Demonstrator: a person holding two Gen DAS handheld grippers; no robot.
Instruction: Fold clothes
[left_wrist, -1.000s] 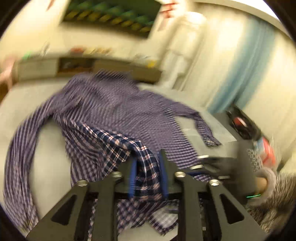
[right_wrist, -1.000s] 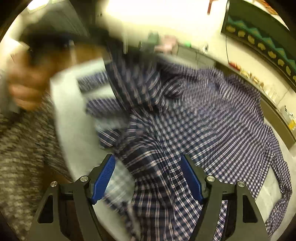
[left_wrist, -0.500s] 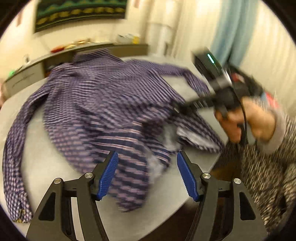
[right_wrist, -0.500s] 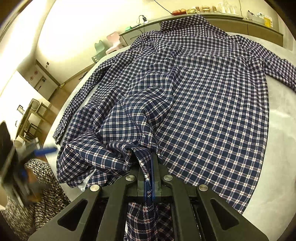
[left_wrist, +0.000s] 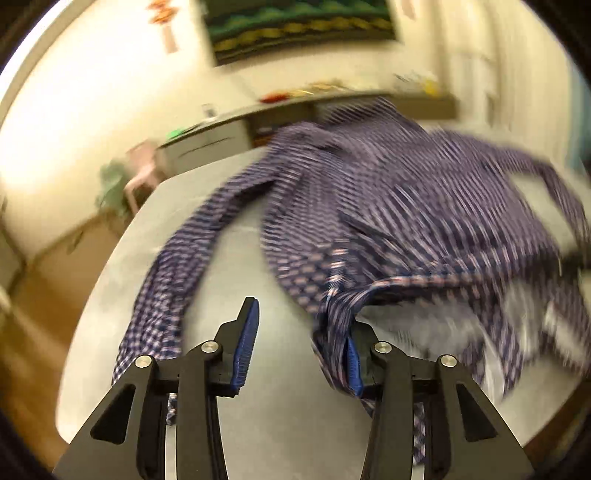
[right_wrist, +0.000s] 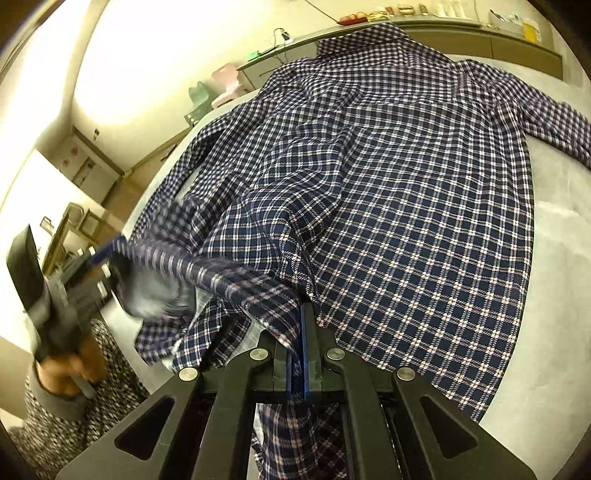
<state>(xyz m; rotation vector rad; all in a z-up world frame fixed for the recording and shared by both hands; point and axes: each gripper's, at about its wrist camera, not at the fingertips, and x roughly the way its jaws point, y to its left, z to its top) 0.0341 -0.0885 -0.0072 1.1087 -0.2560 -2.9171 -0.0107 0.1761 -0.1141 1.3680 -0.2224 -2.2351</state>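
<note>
A navy plaid shirt (right_wrist: 388, 177) lies spread on the grey table (right_wrist: 554, 295), collar at the far side. My right gripper (right_wrist: 303, 314) is shut on a bunched fold of the shirt's near hem. In the left wrist view the shirt (left_wrist: 399, 206) is blurred by motion. My left gripper (left_wrist: 303, 321) has its jaws closing, and a lifted hem edge drapes over the right finger (left_wrist: 354, 354) while the left pad (left_wrist: 245, 347) is bare. In the right wrist view the left gripper (right_wrist: 99, 266) shows at the left, blurred, at the shirt's hem corner.
The table's near edge (left_wrist: 258, 454) runs just below my left gripper, with wooden floor (left_wrist: 55, 288) beyond it at the left. A long counter (right_wrist: 480, 37) with small items stands behind the table. A pink chair (left_wrist: 144, 173) sits at the far left.
The left gripper let go of the cloth, opened wide, swung left and dipped, then narrowed at the hem edge. The right gripper closed on the near hem and has held it since.
</note>
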